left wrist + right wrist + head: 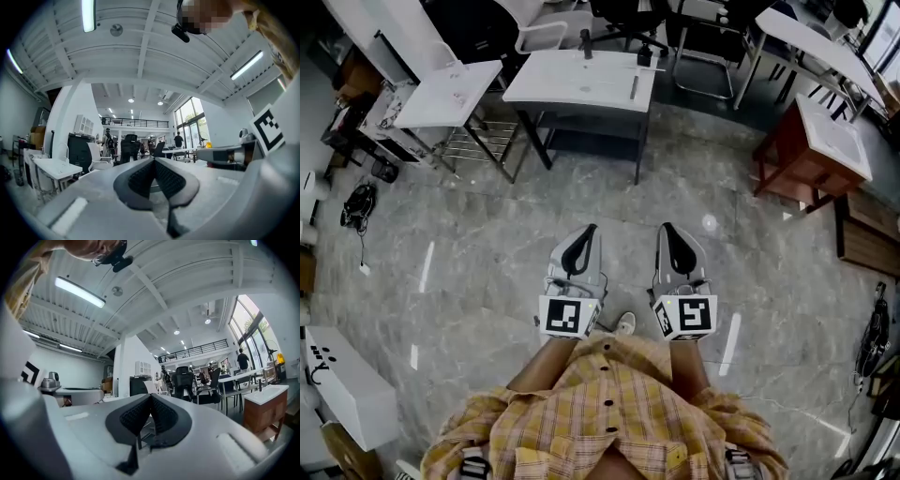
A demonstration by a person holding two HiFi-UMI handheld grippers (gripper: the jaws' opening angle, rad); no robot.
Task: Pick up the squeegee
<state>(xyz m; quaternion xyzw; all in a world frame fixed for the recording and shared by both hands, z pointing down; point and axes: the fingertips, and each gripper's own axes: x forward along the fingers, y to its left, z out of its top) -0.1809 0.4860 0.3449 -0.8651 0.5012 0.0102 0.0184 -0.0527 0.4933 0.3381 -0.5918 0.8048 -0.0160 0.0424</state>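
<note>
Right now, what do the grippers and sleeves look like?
Both match, left gripper and right gripper: pale grey shells, tongs lined with black dimpled pads, a white cube with black square markers at each rear; shirt yellow plaid, sleeves end above wrists.

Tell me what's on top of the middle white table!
A thin dark bar near its right edge and a small dark upright thing at its far edge, both too small to name. Nothing covers the tabletop.
</note>
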